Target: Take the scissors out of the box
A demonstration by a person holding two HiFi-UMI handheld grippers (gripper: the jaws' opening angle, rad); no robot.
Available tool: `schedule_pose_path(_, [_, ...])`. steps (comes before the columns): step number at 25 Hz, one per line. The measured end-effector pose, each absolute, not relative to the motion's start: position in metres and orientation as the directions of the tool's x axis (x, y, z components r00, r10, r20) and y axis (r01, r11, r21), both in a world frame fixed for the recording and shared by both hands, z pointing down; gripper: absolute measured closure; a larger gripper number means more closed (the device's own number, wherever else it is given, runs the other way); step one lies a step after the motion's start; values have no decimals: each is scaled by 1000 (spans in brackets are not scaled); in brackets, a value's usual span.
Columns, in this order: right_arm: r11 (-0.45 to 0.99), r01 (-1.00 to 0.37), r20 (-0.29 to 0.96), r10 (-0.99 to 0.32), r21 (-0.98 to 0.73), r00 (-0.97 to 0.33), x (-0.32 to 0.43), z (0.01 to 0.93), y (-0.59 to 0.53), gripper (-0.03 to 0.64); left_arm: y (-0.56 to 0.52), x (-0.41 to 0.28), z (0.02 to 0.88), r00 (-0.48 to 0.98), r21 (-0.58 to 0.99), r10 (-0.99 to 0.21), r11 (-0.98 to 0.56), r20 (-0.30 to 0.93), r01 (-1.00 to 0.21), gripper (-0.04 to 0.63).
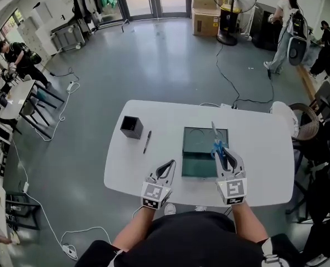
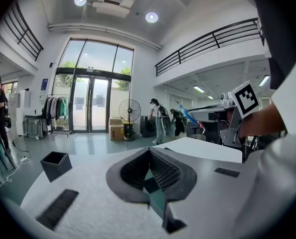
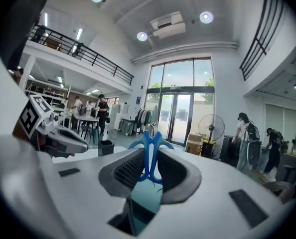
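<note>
Blue-handled scissors point(image 1: 216, 146) hang above the teal box point(image 1: 187, 143), their blades pointing away from me. My right gripper point(image 1: 223, 156) is shut on the handles. In the right gripper view the scissors point(image 3: 150, 146) stand upright between its pads, with my right gripper point(image 3: 149, 158) level above the box. My left gripper point(image 1: 168, 169) hovers left of the box by the table's near edge. In its own view my left gripper point(image 2: 149, 153) has its tips touching and nothing between them. The box's teal inside shows below both pairs of jaws.
A black square cup point(image 1: 131, 127) and a pen point(image 1: 147, 141) lie on the white table point(image 1: 254, 160), left of the box. Chairs point(image 1: 306, 121) stand at the table's right end. People, a floor fan point(image 1: 231, 4) and cables are farther off.
</note>
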State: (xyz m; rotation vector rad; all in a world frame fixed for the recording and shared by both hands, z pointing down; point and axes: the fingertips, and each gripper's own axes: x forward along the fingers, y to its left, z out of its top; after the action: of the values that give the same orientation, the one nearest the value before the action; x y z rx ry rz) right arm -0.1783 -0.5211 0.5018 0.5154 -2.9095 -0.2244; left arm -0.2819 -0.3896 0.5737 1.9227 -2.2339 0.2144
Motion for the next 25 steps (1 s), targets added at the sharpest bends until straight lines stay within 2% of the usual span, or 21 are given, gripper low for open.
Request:
schedule_pose_path(7, [883, -463, -11, -464, 81, -886, -153, 471, -541, 526, -392, -290, 553, -150, -8, -971, 151, 188, -988, 586])
schedule_pose_path(25, [860, -504, -47, -502, 86, -864, -128, 461, -556, 526, -399, -275, 544, -148, -41, -971, 143, 188, -989, 586])
